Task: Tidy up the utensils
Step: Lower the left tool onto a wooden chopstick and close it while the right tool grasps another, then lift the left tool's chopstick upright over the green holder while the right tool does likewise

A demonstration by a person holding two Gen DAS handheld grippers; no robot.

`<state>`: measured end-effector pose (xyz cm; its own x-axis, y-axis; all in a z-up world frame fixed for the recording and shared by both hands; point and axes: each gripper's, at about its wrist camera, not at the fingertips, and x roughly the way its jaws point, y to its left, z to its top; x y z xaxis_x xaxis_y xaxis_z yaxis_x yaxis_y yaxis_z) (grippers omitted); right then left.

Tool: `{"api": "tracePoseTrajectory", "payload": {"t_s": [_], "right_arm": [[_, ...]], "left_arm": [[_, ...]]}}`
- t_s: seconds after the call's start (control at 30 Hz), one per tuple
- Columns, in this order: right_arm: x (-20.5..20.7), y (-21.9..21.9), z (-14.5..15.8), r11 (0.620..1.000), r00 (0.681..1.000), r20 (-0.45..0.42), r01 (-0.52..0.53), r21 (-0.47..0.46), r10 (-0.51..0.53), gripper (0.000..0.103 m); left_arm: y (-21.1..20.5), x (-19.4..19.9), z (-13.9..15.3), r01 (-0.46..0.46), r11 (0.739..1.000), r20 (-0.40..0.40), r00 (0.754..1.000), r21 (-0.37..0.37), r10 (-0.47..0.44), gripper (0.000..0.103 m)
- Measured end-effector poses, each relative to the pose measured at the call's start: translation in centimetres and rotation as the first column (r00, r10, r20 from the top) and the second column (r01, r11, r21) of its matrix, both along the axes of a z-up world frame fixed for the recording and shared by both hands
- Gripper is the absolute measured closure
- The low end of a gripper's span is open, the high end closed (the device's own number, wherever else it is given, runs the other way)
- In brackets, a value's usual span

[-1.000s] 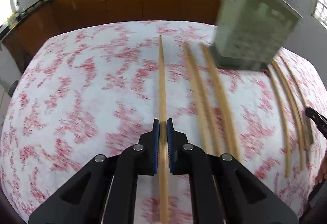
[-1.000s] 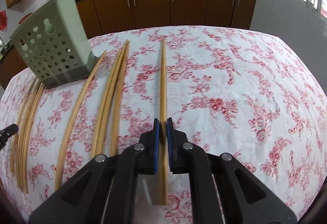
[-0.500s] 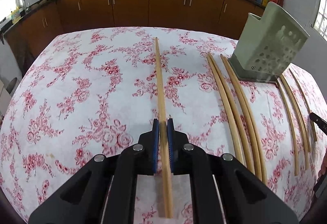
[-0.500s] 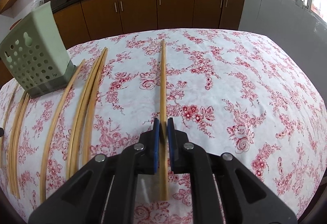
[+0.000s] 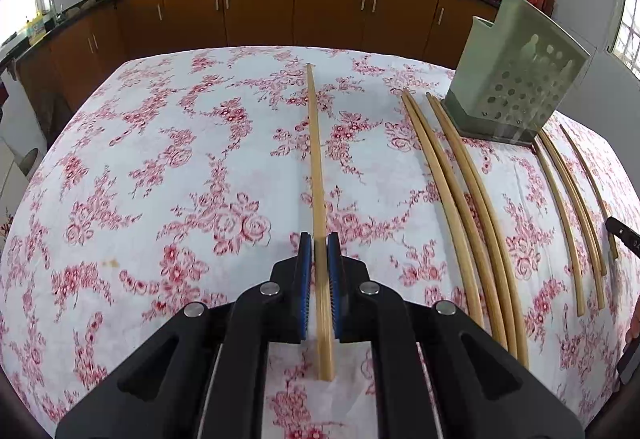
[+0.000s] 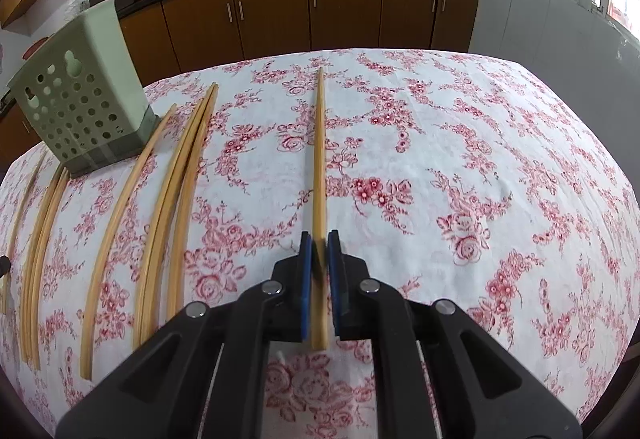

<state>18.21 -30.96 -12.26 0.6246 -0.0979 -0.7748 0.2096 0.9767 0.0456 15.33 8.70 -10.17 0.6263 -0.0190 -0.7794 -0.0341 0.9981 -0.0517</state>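
Left gripper clamped on a chopstick; long axis running straight away from the blue pads, tip pointing far across the floral tablecloth. Right gripper likewise pinching its own chopstick, pointing far. Loose chopsticks lying roughly parallel either side of the green holder, upright between the grippers.

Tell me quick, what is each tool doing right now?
Left tool: closed on a chopstick.
Right tool: closed on another chopstick.
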Motion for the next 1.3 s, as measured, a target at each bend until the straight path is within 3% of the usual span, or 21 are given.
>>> {"api": "tracePoseTrajectory", "payload": {"t_s": [0.13,0.27,0.63,0.7,0.77,0.8,0.87,1.0,1.07,1.1,1.17,1.3], "right_arm": [[-0.6,-0.3,0.6,1.000,1.000,0.011,-0.001,0.016,0.001,0.095],[-1.5,-0.5,3.2,1.000,0.997,0.080,-0.002,-0.004,0.003,0.095],[-2.8,-1.9,10.1,1.000,0.968,0.252,0.013,-0.006,-0.011,0.095],[-2.4,-1.7,9.9,1.000,0.972,0.234,-0.008,-0.005,0.009,0.093],[-1.9,-1.5,8.5,1.000,0.984,0.175,-0.031,-0.003,0.031,0.081],[-1.6,-1.4,7.5,0.999,0.988,0.150,-0.034,-0.002,0.034,0.068],[-1.1,-1.2,5.3,0.999,0.995,0.089,-0.040,-0.007,0.041,0.066],[-0.5,-0.7,1.9,0.999,0.999,-0.005,-0.043,-0.030,0.043,0.068],[-0.4,-0.7,0.7,0.999,0.999,-0.030,-0.029,-0.039,0.028,0.075],[-0.5,-0.9,0.5,0.999,1.000,-0.014,-0.024,-0.032,0.024,0.078],[-0.7,-0.8,0.4,0.999,0.999,-0.008,-0.039,-0.028,0.039,0.096],[-1.5,-0.8,1.3,0.998,0.998,0.020,-0.061,-0.016,0.061,0.095]], "left_arm": [[-0.1,-0.3,0.0,-0.002,1.000,-0.012,1.000,0.011,0.002,0.096],[0.0,-0.6,1.2,-0.001,1.000,0.002,1.000,0.012,0.001,0.096],[1.0,-1.2,9.9,-0.018,0.999,0.213,0.977,-0.030,0.024,0.096],[1.0,-1.1,10.3,-0.017,1.000,0.223,0.975,-0.026,0.023,0.096],[0.9,-1.0,9.9,-0.017,1.000,0.210,0.977,-0.021,0.021,0.096],[0.8,-1.0,9.5,-0.017,1.000,0.202,0.979,-0.023,0.021,0.096],[1.0,-1.1,8.4,-0.019,0.999,0.175,0.984,-0.038,0.026,0.096],[1.3,-1.4,7.4,-0.024,0.999,0.151,0.988,-0.048,0.031,0.096],[1.3,-1.4,7.5,-0.026,0.999,0.154,0.988,-0.047,0.033,0.096],[1.3,-1.5,7.7,-0.025,0.999,0.158,0.987,-0.048,0.032,0.096],[1.3,-1.5,8.0,-0.025,0.999,0.168,0.985,-0.047,0.033,0.096],[1.1,-1.7,8.8,-0.021,0.999,0.192,0.981,-0.043,0.029,0.096]]}}
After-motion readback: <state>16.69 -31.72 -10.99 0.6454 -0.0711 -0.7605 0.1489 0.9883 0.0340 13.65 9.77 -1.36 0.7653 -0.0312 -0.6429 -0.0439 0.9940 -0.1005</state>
